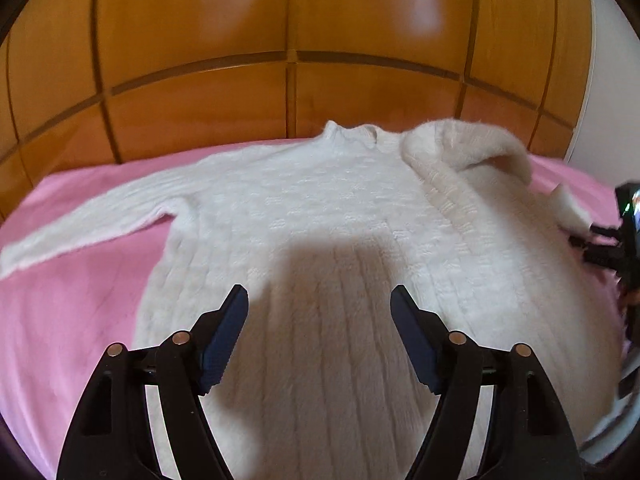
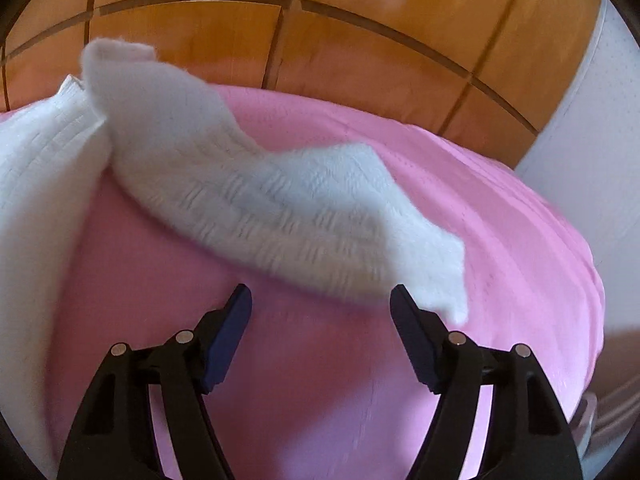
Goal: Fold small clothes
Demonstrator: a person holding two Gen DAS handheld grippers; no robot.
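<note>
I see a white fuzzy knit sweater (image 1: 320,208) lying flat on the pink bedspread (image 1: 72,280), its collar toward the wooden headboard (image 1: 288,20) at the bed's far edge. The knit is ribbed lower down and block-patterned across the chest. One sleeve stretches out flat toward the bed's left edge; the other sleeve (image 2: 280,208) is bent back at the shoulder and lies slanted over the bedspread toward the right edge, its cuff just beside my right claw (image 2: 320,300). My left claw (image 1: 318,300) hangs over the sweater's lower body, jaws standing wide with nothing between them. The right claw's jaws are also apart and grip nothing.
</note>
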